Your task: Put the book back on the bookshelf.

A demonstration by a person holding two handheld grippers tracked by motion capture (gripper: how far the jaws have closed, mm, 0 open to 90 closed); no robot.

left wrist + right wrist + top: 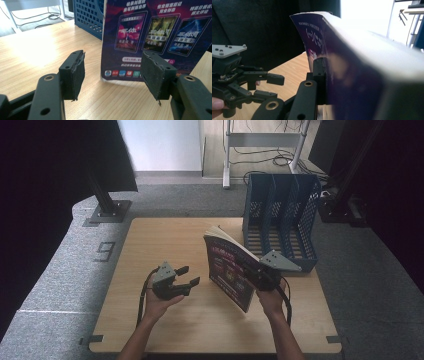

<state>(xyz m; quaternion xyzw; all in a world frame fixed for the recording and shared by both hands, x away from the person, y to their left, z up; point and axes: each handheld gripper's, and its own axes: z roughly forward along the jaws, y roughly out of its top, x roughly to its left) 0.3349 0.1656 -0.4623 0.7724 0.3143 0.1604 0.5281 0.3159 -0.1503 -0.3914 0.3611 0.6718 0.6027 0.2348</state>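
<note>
Now, book (230,270) upright (spine held), right tongs (261,274), bottom edge on table (150,245).

Paperback book (231,270), thick, dark purple cover w/ three pictured book covers + Chinese print. Stands upright on its bottom edge on the wooden table, leaning a bit, front cover bowed outward at top, just beside the blue file rack.

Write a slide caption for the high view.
Right tool holds a book upright on the table beside a blue file rack; left tool open.
</note>
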